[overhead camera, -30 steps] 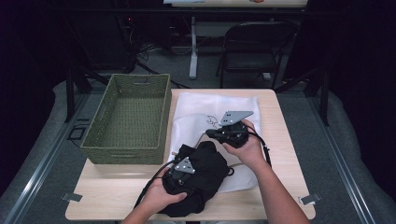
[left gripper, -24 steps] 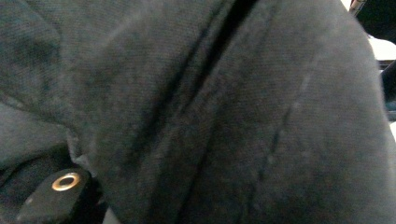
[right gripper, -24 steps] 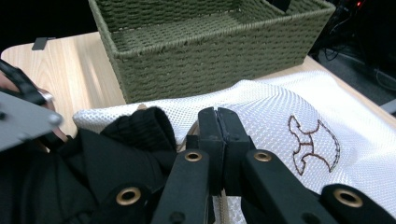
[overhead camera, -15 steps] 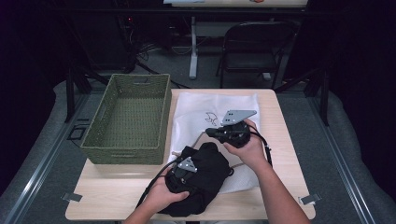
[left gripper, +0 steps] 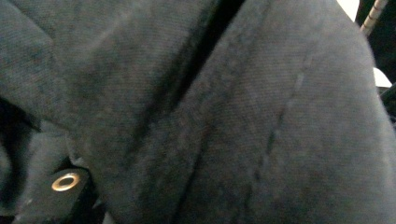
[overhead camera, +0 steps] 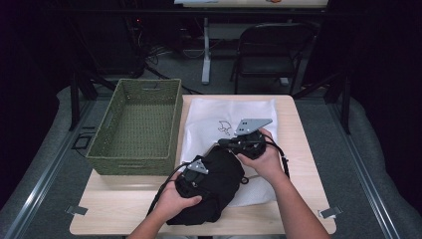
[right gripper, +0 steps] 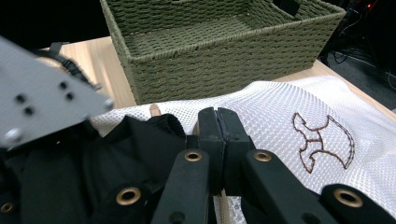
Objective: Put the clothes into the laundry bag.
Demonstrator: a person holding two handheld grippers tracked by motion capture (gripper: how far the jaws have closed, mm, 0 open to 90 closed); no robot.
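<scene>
Light wooden table (overhead camera: 124, 209) carries, left to right in the high view, a woven olive-green rectangular basket (overhead camera: 139, 124), the left gripper (overhead camera: 191, 177), jaw state undeterminable, pressed into a crumpled black fabric garment (overhead camera: 214, 186) at lower centre, and the right gripper (right gripper: 218, 122), jaws closed, over a white mesh bag (overhead camera: 226, 117).

The desk (overhead camera: 298, 149) is lit evenly from above while the room far behind and at both sides lies dark. The left gripper view is dim and soft, too close to black cloth (left gripper: 233, 116). The right gripper view is bright; its near edge blurs.
</scene>
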